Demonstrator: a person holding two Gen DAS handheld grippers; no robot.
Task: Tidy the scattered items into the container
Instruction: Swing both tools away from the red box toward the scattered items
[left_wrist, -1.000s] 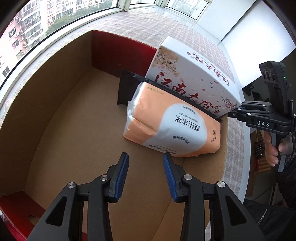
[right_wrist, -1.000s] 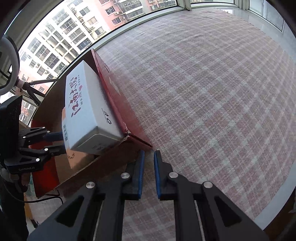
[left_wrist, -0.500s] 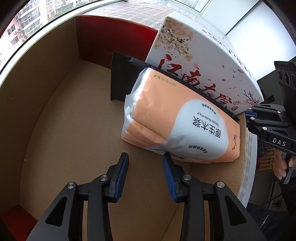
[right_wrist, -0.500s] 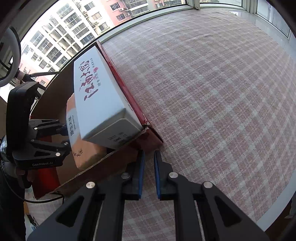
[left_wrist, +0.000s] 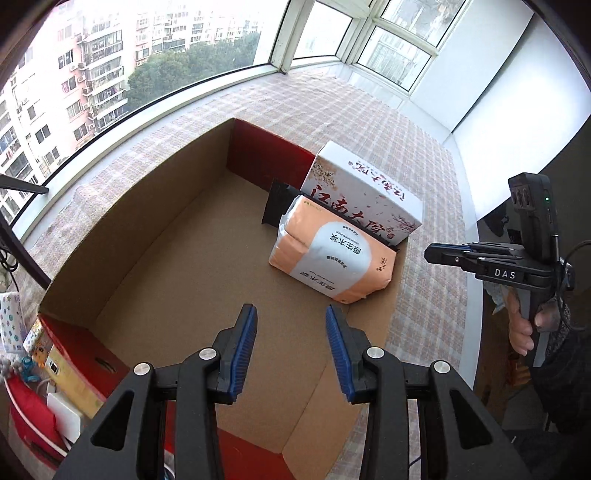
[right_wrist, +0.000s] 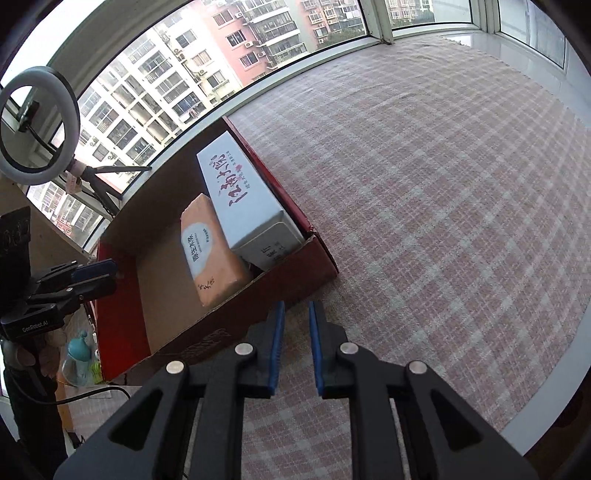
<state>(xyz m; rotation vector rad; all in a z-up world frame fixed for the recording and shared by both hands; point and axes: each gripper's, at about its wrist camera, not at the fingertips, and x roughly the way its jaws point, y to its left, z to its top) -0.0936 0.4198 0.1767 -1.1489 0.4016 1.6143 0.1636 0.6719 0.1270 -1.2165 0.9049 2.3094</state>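
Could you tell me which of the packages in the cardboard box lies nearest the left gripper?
The orange tissue pack; the white blossom-printed box and black item sit behind it.

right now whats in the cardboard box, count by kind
White printed box: 1
Orange tissue pack: 1
Black flat item, mostly hidden behind the pack: 1
Total: 3 in the cardboard box
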